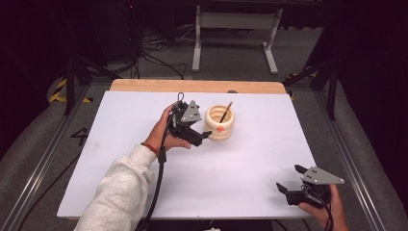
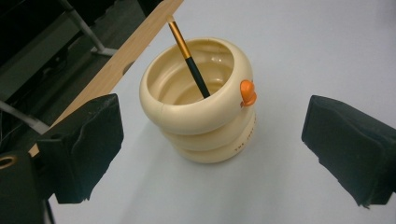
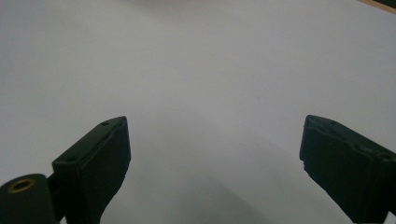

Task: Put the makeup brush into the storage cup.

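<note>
The cream ringed pot (image 1: 220, 123) stands near the far middle of the white table (image 1: 120, 144), well away from every edge, with a pencil (image 1: 225, 111) leaning inside it and lots of bare table around. The left gripper (image 1: 204, 136) sits just beside the pot with its jaws wide apart, holding nothing. The right gripper (image 1: 289, 182) waits near the front right corner, jaws apart too, and the small writing on the pot is too tiny to read.
</note>
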`<state>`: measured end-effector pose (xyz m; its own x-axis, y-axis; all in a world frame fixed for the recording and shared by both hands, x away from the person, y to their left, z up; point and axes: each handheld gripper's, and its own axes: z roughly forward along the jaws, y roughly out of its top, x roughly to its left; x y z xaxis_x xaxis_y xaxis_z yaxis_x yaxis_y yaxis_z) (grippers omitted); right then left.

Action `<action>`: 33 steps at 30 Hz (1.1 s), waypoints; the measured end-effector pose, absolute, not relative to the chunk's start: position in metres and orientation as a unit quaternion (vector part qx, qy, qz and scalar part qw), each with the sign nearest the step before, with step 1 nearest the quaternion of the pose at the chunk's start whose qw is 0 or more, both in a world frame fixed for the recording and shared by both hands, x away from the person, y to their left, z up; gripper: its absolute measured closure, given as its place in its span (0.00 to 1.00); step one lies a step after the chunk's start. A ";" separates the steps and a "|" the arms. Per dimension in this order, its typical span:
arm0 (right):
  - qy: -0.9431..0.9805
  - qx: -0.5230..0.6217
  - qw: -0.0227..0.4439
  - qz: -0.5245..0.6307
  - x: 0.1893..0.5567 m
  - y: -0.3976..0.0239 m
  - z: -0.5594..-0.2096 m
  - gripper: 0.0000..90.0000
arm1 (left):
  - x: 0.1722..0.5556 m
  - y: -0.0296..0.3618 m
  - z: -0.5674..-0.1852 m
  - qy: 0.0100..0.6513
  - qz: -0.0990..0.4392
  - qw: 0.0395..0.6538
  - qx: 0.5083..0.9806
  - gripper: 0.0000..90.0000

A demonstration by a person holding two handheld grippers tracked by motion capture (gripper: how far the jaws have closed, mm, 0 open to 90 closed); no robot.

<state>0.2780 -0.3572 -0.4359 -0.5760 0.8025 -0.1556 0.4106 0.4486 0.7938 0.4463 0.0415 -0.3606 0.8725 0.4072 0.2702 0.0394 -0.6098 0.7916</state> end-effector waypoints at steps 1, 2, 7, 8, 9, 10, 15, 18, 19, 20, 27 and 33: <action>0.808 0.375 0.267 0.367 0.278 -0.357 -0.436 0.11 | 0.446 0.043 -0.361 0.129 0.215 0.420 0.872 0.07; 0.809 0.375 0.266 0.367 0.278 -0.357 -0.436 0.11 | 0.445 0.044 -0.362 0.128 0.218 0.418 0.872 0.07; 0.808 0.375 0.266 0.368 0.278 -0.357 -0.436 0.11 | 0.444 0.047 -0.364 0.130 0.219 0.421 0.871 0.07; 0.809 0.375 0.265 0.368 0.278 -0.357 -0.436 0.10 | 0.443 0.048 -0.364 0.133 0.217 0.420 0.871 0.07; 0.809 0.375 0.266 0.367 0.278 -0.357 -0.436 0.10 | 0.443 0.050 -0.364 0.131 0.220 0.418 0.872 0.07; 0.809 0.375 0.265 0.367 0.278 -0.357 -0.436 0.11 | 0.442 0.051 -0.365 0.132 0.219 0.421 0.870 0.07; 0.809 0.374 0.266 0.367 0.278 -0.357 -0.436 0.10 | 0.441 0.056 -0.367 0.138 0.216 0.425 0.868 0.07; 0.810 0.374 0.265 0.367 0.278 -0.356 -0.436 0.10 | 0.440 0.059 -0.368 0.139 0.217 0.423 0.869 0.07; 0.810 0.374 0.265 0.366 0.278 -0.356 -0.436 0.10 | 0.440 0.059 -0.369 0.138 0.217 0.423 0.869 0.07; 0.810 0.374 0.265 0.366 0.278 -0.356 -0.436 0.11 | 0.439 0.060 -0.369 0.138 0.216 0.422 0.869 0.07; 0.810 0.374 0.264 0.366 0.278 -0.356 -0.436 0.10 | 0.436 0.066 -0.372 0.142 0.220 0.419 0.870 0.06; 0.810 0.374 0.264 0.366 0.278 -0.356 -0.437 0.10 | 0.433 0.070 -0.374 0.143 0.220 0.416 0.871 0.06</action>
